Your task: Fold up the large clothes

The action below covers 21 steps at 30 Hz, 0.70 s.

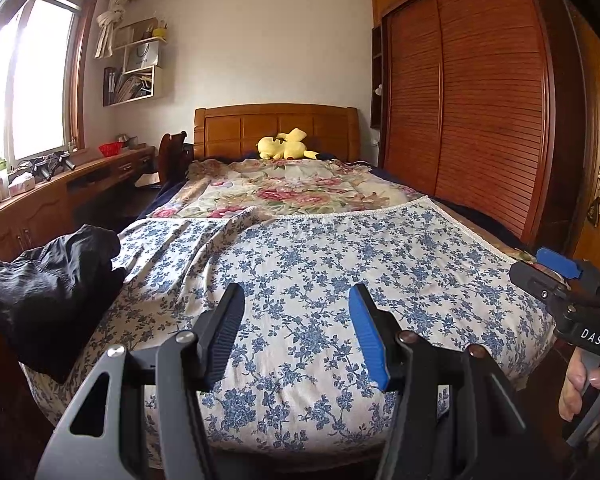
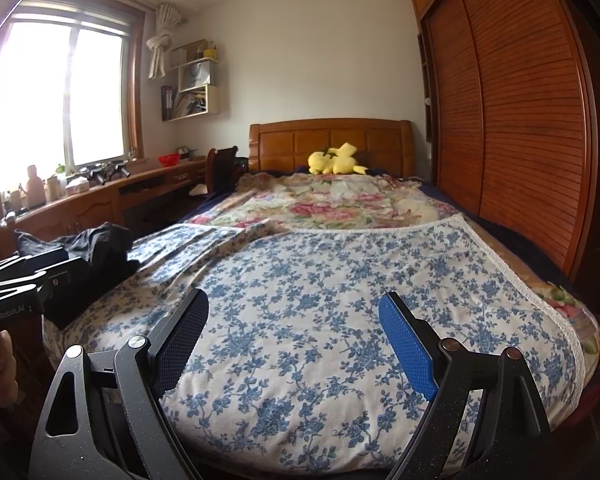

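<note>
Leftmost, a black garment (image 1: 48, 292) is lying crumpled at the left corner of the bed's foot, partly on the blue-flowered sheet (image 1: 320, 280) and partly hanging over the edge; in the right wrist view the same black garment (image 2: 100, 248) is sitting just behind the left tool's body. That body is carrying white lettering reading "GenRobot.AI", with the person's fingers (image 2: 0, 354) curling around the handle below it.

Moving to the middle, the left tool (image 1: 296, 334) is hovering above the foot of the bed with its jaws standing well apart, gripping nothing, one pad black and the other blue. The right tool (image 2: 296, 342) is hanging likewise over the sheet, jaws spread wide and holding nothing. Both are pointing up the bed toward the wooden headboard (image 1: 276, 128), where a yellow plush toy (image 1: 286, 146) is resting beyond a rose-patterned blanket (image 1: 284, 188).

Farther right, in the left wrist view, the right tool's body is showing the white letters "DAS", and the right hand (image 1: 584, 384) is wrapping around its grip below. A slatted wooden wardrobe (image 1: 472, 112) is filling the right side.
</note>
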Each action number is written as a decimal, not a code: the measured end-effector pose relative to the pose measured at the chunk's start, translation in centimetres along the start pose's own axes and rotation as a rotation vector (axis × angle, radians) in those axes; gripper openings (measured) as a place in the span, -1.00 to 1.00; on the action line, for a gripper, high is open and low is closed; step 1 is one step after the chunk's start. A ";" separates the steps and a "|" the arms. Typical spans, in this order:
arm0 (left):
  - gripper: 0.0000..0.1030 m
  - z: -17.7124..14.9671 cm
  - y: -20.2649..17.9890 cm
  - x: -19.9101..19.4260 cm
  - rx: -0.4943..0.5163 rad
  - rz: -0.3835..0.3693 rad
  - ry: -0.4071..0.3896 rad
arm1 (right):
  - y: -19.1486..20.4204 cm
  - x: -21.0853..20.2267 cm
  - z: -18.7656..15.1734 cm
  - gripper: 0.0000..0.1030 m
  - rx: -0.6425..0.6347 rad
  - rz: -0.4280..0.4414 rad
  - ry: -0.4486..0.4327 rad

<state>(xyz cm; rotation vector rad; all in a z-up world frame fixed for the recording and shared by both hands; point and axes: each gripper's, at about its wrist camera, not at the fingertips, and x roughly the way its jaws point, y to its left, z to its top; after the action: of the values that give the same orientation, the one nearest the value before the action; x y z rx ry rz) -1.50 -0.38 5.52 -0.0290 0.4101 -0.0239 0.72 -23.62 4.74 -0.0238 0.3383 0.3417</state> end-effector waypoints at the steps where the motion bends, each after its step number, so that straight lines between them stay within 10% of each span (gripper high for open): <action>1: 0.04 0.0 -0.1 0.0 0.001 0.000 -0.001 | 0.0 0.0 0.0 0.72 0.000 -0.001 -0.001; 21: 0.04 -0.1 -0.4 -0.2 0.004 -0.002 -0.003 | 0.3 -0.4 0.2 0.72 0.004 -0.002 -0.008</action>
<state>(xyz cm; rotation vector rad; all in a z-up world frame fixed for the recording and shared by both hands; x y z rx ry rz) -1.73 -0.73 5.55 -0.0259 0.4069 -0.0265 0.33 -23.44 5.09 -0.0187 0.3310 0.3393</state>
